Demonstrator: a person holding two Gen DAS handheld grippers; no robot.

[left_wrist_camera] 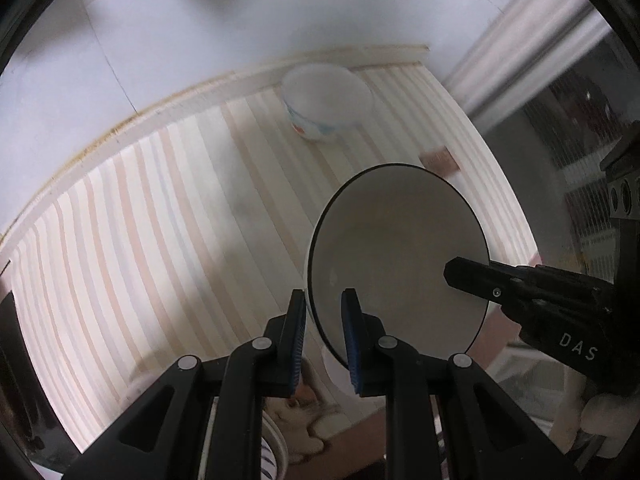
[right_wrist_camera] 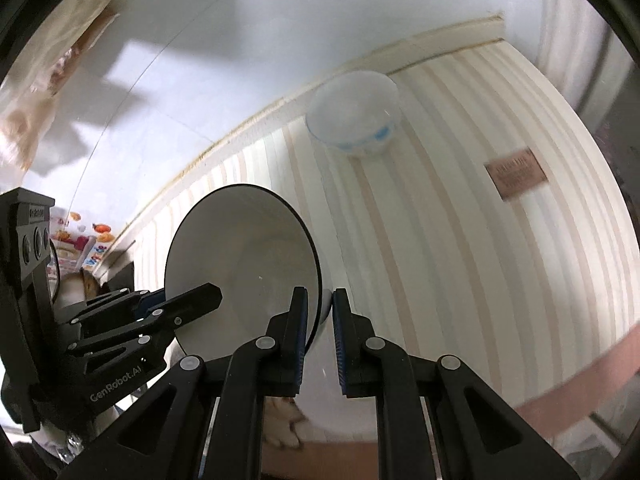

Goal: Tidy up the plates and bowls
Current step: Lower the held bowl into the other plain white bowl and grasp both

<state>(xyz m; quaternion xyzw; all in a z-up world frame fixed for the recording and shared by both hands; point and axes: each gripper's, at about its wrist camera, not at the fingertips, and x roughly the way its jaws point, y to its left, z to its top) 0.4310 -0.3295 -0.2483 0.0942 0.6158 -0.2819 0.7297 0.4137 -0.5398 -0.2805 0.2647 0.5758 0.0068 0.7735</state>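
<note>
A white bowl with a thin black rim is held in the air over a striped cloth, tilted so its inside faces the cameras. My left gripper straddles its near rim and is shut on it. My right gripper is shut on the opposite rim of the same bowl. Each gripper shows in the other's view: the right one and the left one. A second white bowl with a blue and red pattern stands upright at the far edge of the cloth, and it also shows in the right wrist view.
The striped cloth covers the table up to a white wall. A small brown label lies on the cloth at the right. A striped dish shows below my left gripper. Colourful packaging sits at the far left.
</note>
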